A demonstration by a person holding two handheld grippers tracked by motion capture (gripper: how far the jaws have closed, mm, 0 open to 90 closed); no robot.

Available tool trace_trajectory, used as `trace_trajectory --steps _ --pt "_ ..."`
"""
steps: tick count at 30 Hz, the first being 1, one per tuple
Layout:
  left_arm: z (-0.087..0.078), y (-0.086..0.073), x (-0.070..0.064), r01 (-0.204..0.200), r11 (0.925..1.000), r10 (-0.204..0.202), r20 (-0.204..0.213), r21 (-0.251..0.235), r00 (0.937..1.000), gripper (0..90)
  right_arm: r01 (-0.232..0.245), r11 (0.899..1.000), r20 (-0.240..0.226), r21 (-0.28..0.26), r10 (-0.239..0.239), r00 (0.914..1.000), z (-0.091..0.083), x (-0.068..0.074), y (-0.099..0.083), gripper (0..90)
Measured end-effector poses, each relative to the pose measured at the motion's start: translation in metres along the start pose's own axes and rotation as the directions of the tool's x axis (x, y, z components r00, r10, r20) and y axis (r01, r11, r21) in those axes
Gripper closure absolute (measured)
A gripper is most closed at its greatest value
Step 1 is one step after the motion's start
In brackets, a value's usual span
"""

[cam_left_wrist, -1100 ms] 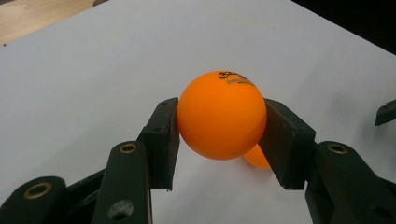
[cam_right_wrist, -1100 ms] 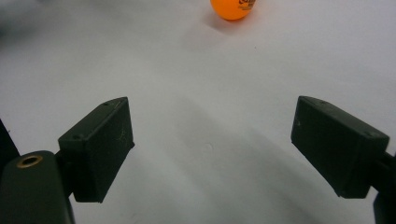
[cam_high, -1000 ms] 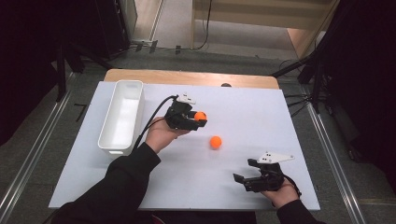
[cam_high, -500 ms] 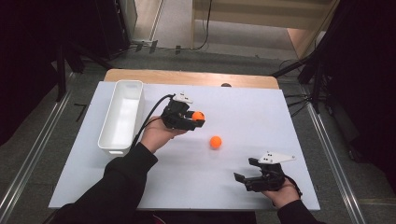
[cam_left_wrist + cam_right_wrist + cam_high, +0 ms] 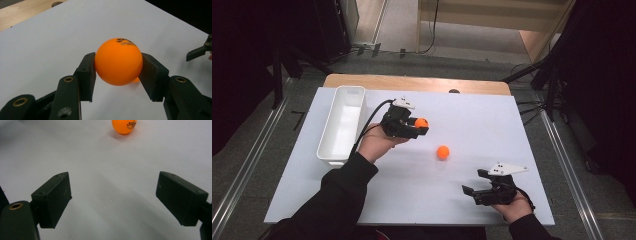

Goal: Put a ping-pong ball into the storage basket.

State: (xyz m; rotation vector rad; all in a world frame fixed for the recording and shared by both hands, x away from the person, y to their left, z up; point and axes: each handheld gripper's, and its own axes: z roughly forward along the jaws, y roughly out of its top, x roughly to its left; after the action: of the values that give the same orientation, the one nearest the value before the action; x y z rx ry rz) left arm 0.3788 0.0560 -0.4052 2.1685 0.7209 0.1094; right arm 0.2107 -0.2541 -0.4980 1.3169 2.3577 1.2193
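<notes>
- White surface (image 5: pixel 362 200) over a wooden top, dark room all round, grey floor beyond at 12 o'clock.
- Left gripper (image 5: pixel 418 127) raised a little above the sheet, fingers (image 5: pixel 86 75) closed snugly on one orange ball (image 5: pixel 118 61), pads pressing its two sides (grip looks centred, printed logo up).
- Likely step in hand: carrying that held ball to the white bin (image 5: pixel 328 145), lying at 9 o'clock from the gripper.
- To do it well: keep the squeeze steady, hold level, travel toward 9 o'clock, stop over the open trough rather than its rim, lower before letting go (a light ball bounces out readily).
- Second orange ball (image 5: pixel 442 152) loose on the sheet, at 4 o'clock from the held one, well apart from it.
- Right gripper (image 5: pixel 472 192) low near the front edge, fingers (image 5: pixel 52 195) spread wide, holding nothing, loose ball ahead at 12 o'clock in its own view (image 5: pixel 124 126).
- Count: two orange balls, one white bin, two grippers.
</notes>
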Motion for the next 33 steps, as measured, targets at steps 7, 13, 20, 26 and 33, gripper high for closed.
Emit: trace_trajectory --steps 7,13,20,26,33 --pt "-0.005 0.001 0.004 0.009 0.9999 -0.009 -0.007 -0.008 0.9999 50.1 0.002 1.000 -0.001 0.001 -0.002 1.0000 0.000 0.000 0.000 11.6" --pt "-0.009 0.001 0.009 0.029 0.9995 -0.030 -0.035 -0.015 0.9989 50.1 -0.007 1.000 0.002 -0.008 0.007 1.0000 -0.001 0.000 0.000 11.6" --pt "-0.013 0.000 0.014 0.037 0.9993 -0.037 -0.054 -0.011 0.9979 50.1 -0.005 1.000 0.002 -0.006 0.005 1.0000 -0.001 0.000 0.000 11.6" --pt "-0.016 0.000 0.020 0.053 0.9985 -0.054 -0.054 -0.012 0.9971 50.1 -0.009 1.000 0.002 0.001 0.009 1.0000 -0.001 0.000 0.000 11.6" --pt "-0.022 -0.001 0.025 0.070 0.9974 -0.071 -0.048 -0.015 0.9963 50.1 -0.013 1.000 0.013 -0.013 0.013 0.9998 -0.002 -0.001 0.000 11.6"
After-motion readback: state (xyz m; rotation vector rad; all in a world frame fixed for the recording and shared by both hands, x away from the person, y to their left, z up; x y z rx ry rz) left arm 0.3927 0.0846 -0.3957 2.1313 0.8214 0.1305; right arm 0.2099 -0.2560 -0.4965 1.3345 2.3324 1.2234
